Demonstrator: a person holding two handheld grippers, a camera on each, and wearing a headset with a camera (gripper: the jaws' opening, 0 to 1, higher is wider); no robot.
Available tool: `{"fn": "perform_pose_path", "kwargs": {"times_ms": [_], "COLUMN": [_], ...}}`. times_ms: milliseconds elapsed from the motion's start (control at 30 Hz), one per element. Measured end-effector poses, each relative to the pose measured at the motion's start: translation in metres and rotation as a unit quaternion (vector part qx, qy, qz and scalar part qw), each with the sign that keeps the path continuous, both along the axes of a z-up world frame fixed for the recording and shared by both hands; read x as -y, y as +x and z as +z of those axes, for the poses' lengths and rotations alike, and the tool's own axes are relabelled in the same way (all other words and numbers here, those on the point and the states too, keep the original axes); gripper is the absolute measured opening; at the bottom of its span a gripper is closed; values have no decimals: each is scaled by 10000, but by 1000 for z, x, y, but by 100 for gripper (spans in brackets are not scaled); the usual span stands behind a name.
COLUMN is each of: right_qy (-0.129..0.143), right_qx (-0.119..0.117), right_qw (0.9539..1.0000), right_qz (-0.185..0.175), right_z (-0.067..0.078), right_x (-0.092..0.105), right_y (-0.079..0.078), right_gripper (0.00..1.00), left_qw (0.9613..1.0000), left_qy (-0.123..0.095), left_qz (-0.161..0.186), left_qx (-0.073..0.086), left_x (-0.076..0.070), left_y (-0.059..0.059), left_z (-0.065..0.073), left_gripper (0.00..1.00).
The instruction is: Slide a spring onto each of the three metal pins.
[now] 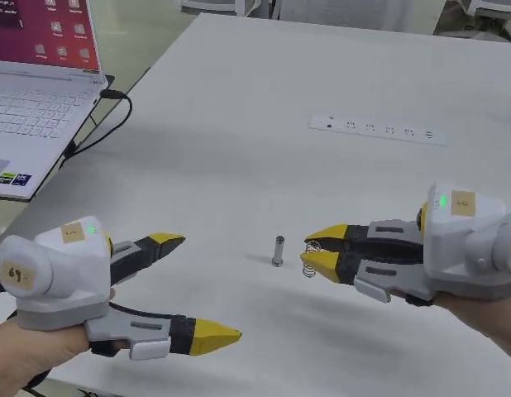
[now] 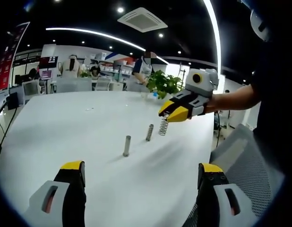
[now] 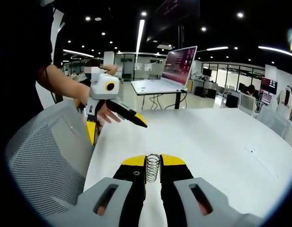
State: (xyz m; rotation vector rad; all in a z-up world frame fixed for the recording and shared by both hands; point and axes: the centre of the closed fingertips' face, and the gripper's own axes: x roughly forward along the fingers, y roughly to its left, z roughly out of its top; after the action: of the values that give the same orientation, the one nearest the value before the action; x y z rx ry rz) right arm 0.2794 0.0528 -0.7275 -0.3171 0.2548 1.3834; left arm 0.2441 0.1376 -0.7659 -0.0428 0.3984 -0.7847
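A bare metal pin (image 1: 278, 251) (image 2: 127, 145) stands upright on the white table (image 1: 239, 149). My right gripper (image 1: 322, 252) (image 3: 153, 161) is just right of it, shut on a small spring (image 3: 153, 166) (image 2: 163, 126) that hangs upright from the yellow tips. In the left gripper view a second thin upright piece (image 2: 150, 132), seemingly coiled, stands between the pin and the held spring. My left gripper (image 1: 193, 288) (image 2: 141, 166) is at the near left, open wide and empty, pointing toward the pin. Each gripper shows in the other's view: the right gripper (image 2: 173, 111), the left gripper (image 3: 116, 128).
An open laptop (image 1: 32, 74) with a black cable (image 1: 98, 124) sits at the far left corner. A white power strip (image 1: 377, 130) lies beyond the pin. A grey mesh chair (image 3: 42, 156) stands by the table's near edge. People stand in the background.
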Motion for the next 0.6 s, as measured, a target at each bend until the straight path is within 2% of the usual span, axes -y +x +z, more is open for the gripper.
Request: {"fn": "perform_pose_path", "kwargs": {"times_ms": [600], "right_qy": [48], "right_qx": [-14], "right_qw": [9998], "right_qz": [-188], "right_z": [4], "right_x": [-12], "right_y": [26], "right_gripper": [8], "left_qw": [10000], "left_qy": [57], "left_qz": [61], "left_qx": [-36], "left_x": [-2], "left_y": [0], "left_z": [0], "left_gripper": [98]}}
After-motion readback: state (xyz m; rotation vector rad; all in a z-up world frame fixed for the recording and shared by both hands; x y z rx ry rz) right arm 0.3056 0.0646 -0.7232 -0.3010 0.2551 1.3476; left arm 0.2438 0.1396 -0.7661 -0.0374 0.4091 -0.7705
